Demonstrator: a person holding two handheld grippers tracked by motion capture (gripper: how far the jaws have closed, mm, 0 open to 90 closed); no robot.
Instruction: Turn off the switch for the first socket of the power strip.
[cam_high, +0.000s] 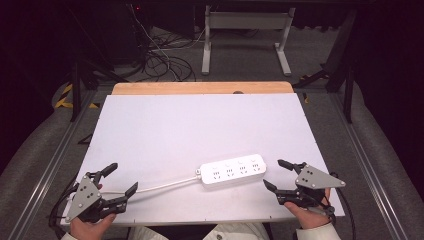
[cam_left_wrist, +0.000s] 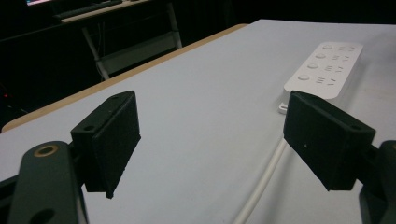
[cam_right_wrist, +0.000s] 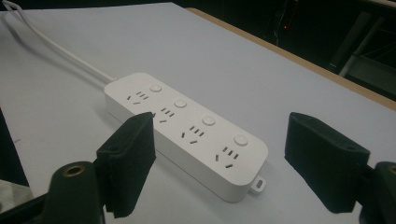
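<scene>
Right gripper (cam_high: 278, 174), jaws apart and empty, sits near the table's (cam_high: 200, 125) near right corner, just right of the power strip (cam_high: 233, 170). Left gripper (cam_high: 117, 177), also agape, straddles the cord (cam_high: 160, 187) near-left. Far half lies bare.

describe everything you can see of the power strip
The power strip is a white, glossy plastic bar with rounded corners that lies flat on the white table top, face up. It has four socket groups in a row, each with a round button beside it, and a small mounting tab at its free end. A white cable runs from its other end toward the left tool. The right tool stands open near its free end, not touching it.
</scene>
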